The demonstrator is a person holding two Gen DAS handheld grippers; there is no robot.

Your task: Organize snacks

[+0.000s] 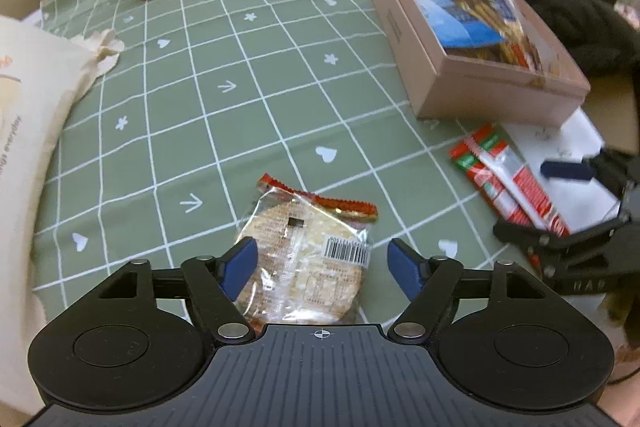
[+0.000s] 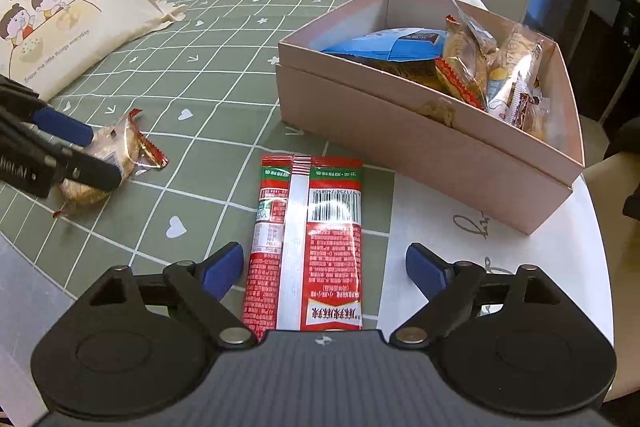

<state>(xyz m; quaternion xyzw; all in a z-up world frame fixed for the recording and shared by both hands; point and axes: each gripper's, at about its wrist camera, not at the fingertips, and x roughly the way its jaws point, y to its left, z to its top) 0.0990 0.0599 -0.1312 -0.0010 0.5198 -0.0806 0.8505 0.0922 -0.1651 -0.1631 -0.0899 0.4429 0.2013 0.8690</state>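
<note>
The cream bag (image 2: 60, 23) at far left reads "Enjoy the little things everyday". The left gripper (image 1: 322, 263) gapes around a rice cracker packet (image 1: 308, 259); the right gripper (image 2: 324, 269) spreads wide over a red snack packet (image 2: 312, 235), beside the pink box (image 2: 400, 143).

Cracker packet (image 1: 304, 259) lies left of stick packet (image 1: 508, 183); box (image 1: 480, 95) behind.
</note>
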